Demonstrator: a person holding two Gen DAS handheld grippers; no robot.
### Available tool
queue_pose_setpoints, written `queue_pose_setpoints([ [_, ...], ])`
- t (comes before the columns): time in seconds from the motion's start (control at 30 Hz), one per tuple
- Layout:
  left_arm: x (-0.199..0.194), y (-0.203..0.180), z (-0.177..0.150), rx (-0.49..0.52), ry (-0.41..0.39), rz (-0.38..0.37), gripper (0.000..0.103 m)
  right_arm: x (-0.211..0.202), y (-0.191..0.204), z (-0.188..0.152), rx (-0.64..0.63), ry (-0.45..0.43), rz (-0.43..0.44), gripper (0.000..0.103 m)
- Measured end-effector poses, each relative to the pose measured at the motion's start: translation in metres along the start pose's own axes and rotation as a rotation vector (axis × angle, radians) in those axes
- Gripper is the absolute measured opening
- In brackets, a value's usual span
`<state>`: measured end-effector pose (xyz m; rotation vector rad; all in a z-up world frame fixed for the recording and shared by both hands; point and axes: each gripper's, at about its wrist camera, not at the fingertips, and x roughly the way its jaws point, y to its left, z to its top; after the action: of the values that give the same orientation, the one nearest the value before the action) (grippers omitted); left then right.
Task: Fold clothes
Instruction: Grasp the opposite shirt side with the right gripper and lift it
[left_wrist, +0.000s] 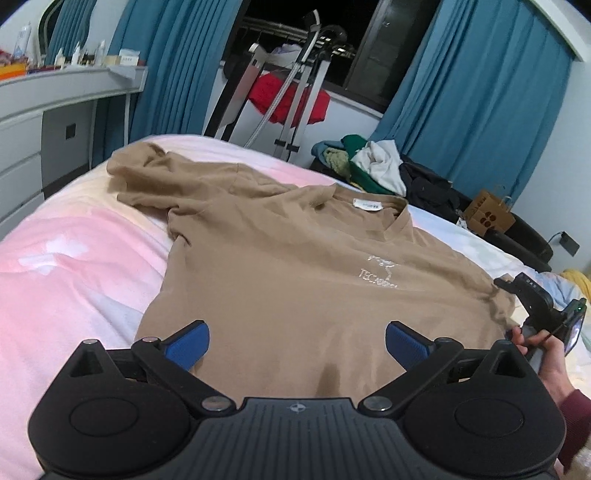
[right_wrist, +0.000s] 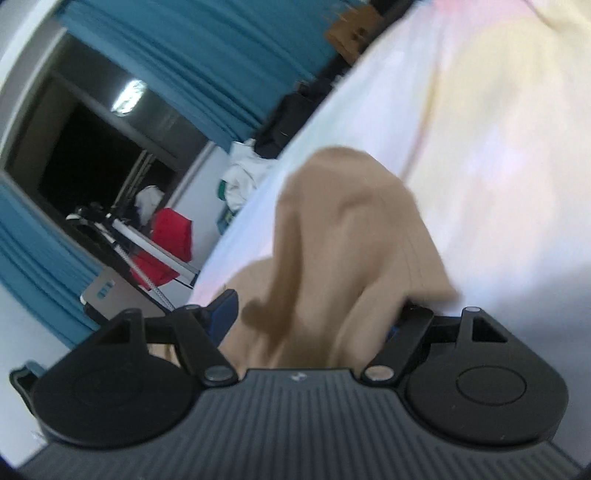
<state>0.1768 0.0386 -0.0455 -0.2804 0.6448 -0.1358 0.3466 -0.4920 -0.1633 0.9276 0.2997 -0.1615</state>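
Observation:
A tan T-shirt (left_wrist: 280, 266) lies spread face up on the pink and white bed cover (left_wrist: 74, 266), collar toward the far side, left sleeve crumpled at the far left. My left gripper (left_wrist: 297, 345) is open, its blue pads wide apart just above the shirt's near hem. My right gripper (left_wrist: 532, 299) is at the shirt's right sleeve. In the right wrist view the right gripper (right_wrist: 314, 314) has tan sleeve cloth (right_wrist: 343, 236) bunched between its fingers, which stand fairly wide; the image is tilted and blurred.
A grey dresser (left_wrist: 44, 122) stands at the left. A metal drying rack with a red garment (left_wrist: 288, 99) stands beyond the bed. A pile of clothes (left_wrist: 373, 166) and a brown paper bag (left_wrist: 487, 214) lie at the right. Blue curtains (left_wrist: 480, 92) frame a dark window.

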Motion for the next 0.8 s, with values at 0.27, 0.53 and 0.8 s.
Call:
queue_pose_setpoints([
  [0.27, 0.011, 0.007, 0.007, 0.002, 0.028, 0.048, 0.103, 0.029, 0.053, -0.003, -0.337, -0.025, -0.16, 0.01],
  [0.53, -0.012, 0.012, 0.014, 0.074, -0.014, 0.074, 0.102, -0.007, 0.177, -0.029, -0.715, -0.213, -0.279, 0.01],
  [0.8, -0.033, 0.043, 0.024, 0.009, -0.065, 0.058, 0.103, 0.01, 0.267, -0.141, -1.098, -0.155, -0.274, 0.01],
])
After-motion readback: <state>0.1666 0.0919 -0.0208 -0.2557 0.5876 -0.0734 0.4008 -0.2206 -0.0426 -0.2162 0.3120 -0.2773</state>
